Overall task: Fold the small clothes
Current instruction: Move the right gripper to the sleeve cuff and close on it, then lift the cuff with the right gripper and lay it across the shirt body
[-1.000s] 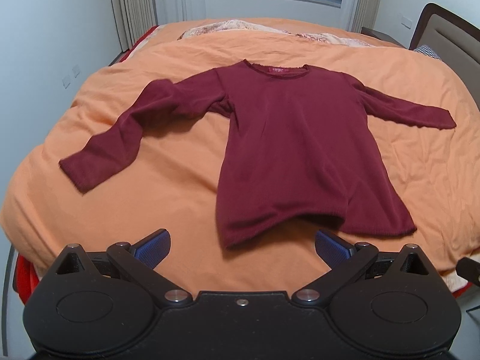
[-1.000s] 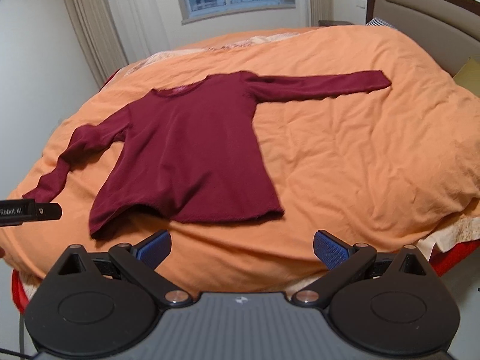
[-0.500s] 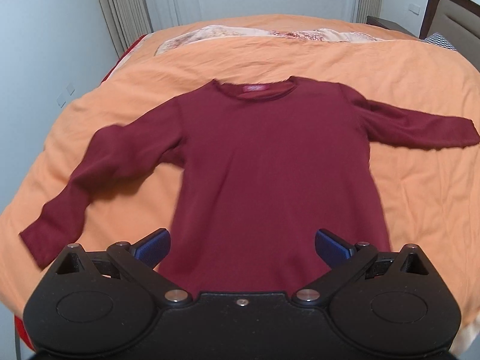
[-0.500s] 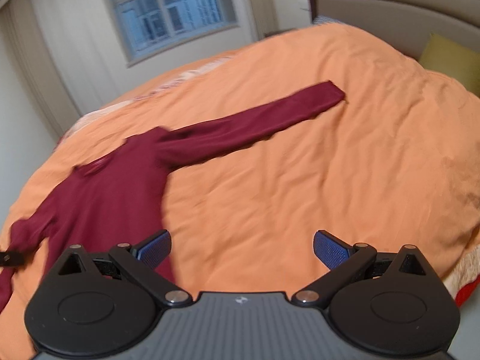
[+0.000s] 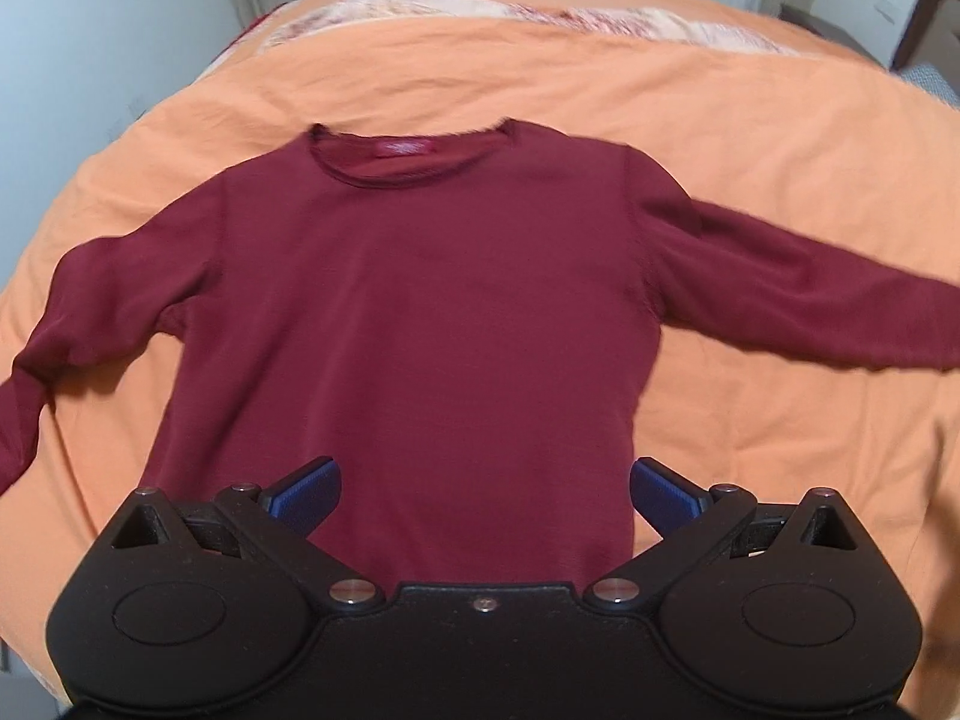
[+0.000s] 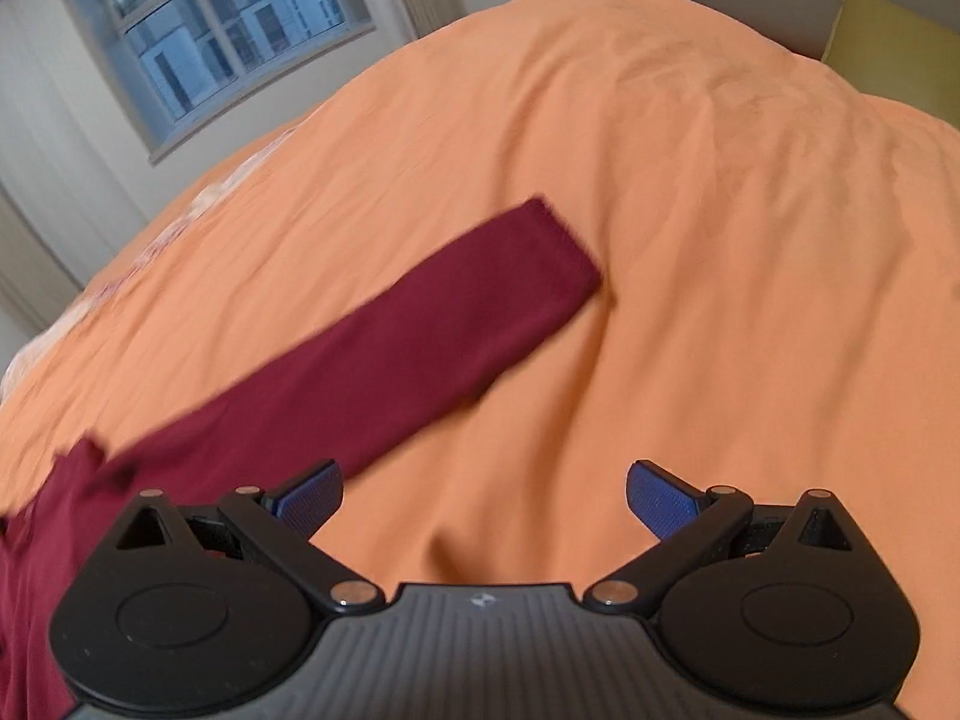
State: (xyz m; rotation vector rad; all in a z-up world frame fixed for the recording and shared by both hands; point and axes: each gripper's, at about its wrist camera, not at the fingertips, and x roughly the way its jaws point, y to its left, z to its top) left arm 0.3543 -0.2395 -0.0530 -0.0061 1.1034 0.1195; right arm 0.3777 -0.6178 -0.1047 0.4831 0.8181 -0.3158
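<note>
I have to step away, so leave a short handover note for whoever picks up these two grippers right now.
Left gripper: open, empty, above the lower body of the maroon shirt.
Right gripper: open, empty, above the orange duvet beside the shirt's outstretched sleeve.
Shirt lies flat, face up, both sleeves spread.
Done: nothing folded yet.
Left: fold sleeves in, then the body.

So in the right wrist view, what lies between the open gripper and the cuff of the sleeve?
Only bare orange duvet. The right gripper is open and empty, and the maroon sleeve's cuff lies flat further ahead, with nothing else in the stretch.
</note>
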